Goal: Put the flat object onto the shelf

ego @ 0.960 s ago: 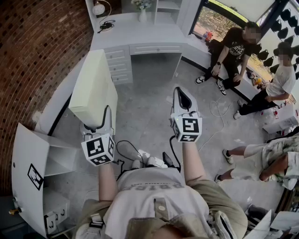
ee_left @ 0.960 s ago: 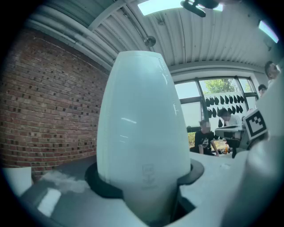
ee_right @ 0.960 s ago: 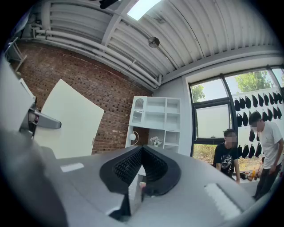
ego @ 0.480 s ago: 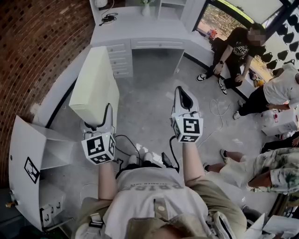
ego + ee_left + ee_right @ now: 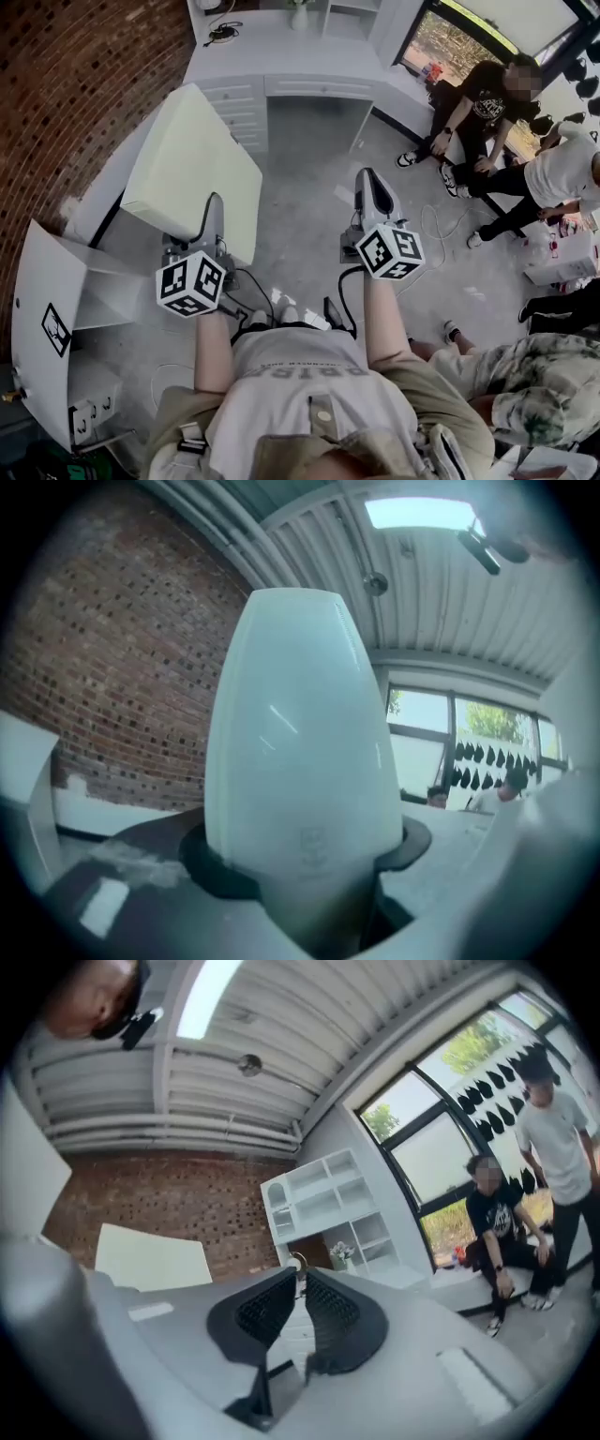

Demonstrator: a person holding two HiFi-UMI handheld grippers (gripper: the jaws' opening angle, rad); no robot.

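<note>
Both bare forearms reach forward from the torso, side by side and level. The left hand-held gripper (image 5: 210, 214) is clamped on the near edge of the pale flat panel (image 5: 187, 159). The panel stretches away from it in the air above the floor, between the white shelf unit (image 5: 56, 281) at the lower left and the white desk (image 5: 281, 61) ahead. The right hand-held gripper (image 5: 373, 187) points ahead with its jaws pressed together and nothing between them, apart from the panel.

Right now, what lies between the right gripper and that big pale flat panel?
Nothing: the head view shows only bare grey floor between the right gripper and the flat panel.
</note>
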